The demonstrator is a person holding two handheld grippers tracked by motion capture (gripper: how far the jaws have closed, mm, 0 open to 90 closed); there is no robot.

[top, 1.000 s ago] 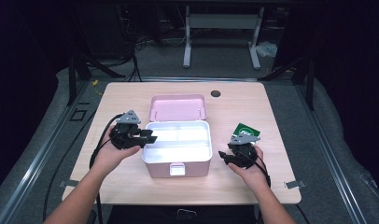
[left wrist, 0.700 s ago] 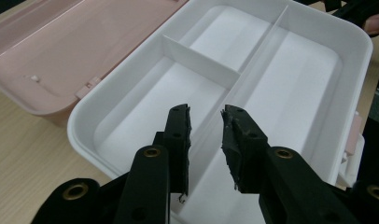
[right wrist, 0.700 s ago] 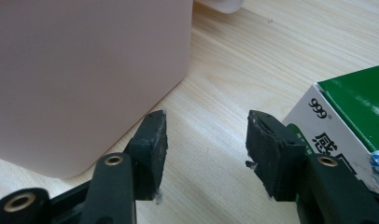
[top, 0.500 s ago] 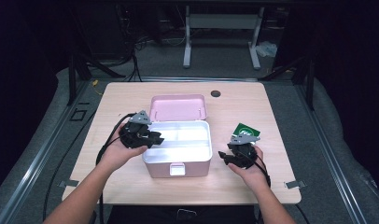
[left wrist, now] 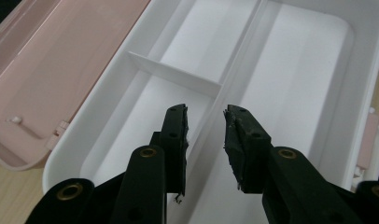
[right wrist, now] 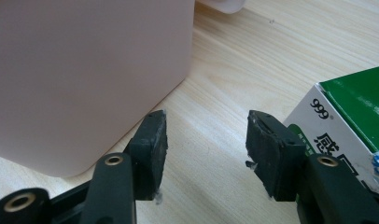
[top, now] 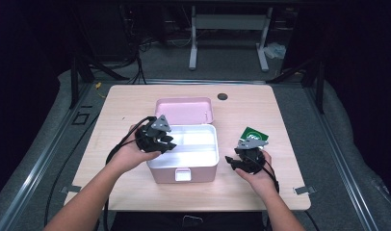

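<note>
pink box (top: 184, 159) sits open; my left gripper (left wrist: 205, 126) hovers over its white tray (left wrist: 313, 70), jaws apart and empty. my right gripper (right wrist: 206, 135) waits unclenched beside the green carton (right wrist: 355, 112).

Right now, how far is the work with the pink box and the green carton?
Done: the pink box stands with its lid open, and the white tray inside is bare. In hand: the left gripper hovers open over the tray divider. Left: the green carton lies on the table beside the open right gripper, not gripped.

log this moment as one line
left gripper open over white tray divider | right gripper open, empty, beside green box | pink lid open
</note>
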